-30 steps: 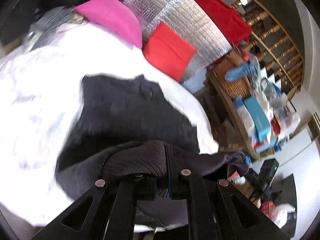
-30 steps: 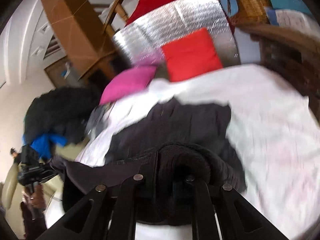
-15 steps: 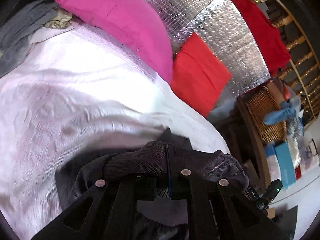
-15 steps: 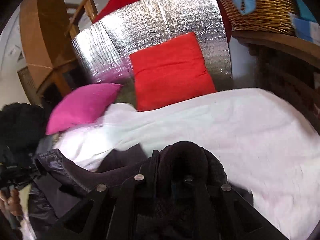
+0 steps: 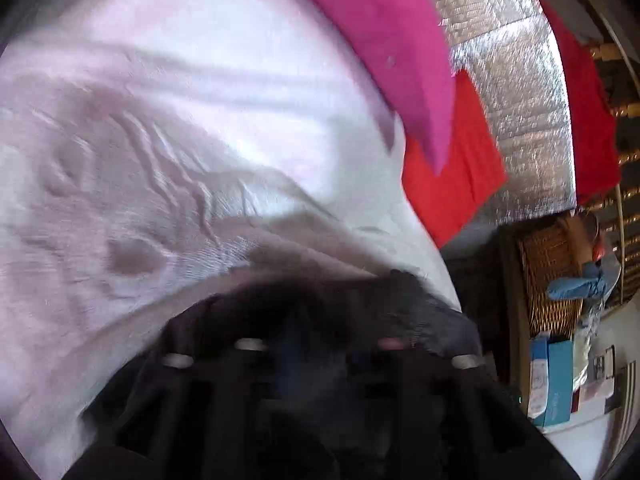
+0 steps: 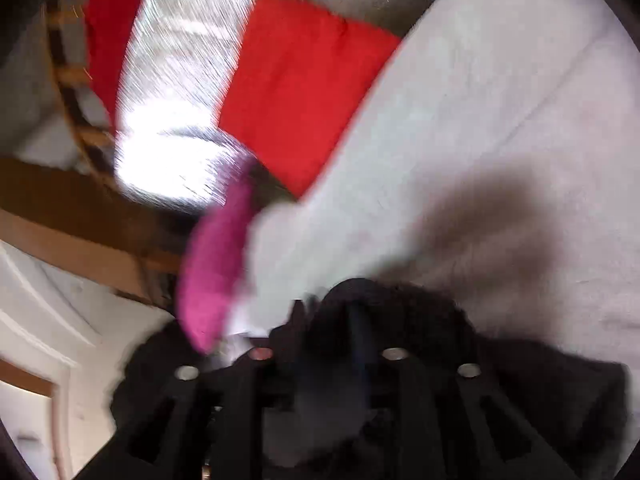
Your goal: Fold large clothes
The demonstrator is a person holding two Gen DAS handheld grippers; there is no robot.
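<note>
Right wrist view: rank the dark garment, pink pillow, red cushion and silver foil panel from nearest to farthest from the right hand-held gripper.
1. Dark garment, bunched at the right hand-held gripper, whose jaws are opening.
2. Pink pillow, just left.
3. Red cushion, beyond, at the bed's head.
4. Silver foil panel, behind the cushion.
</note>
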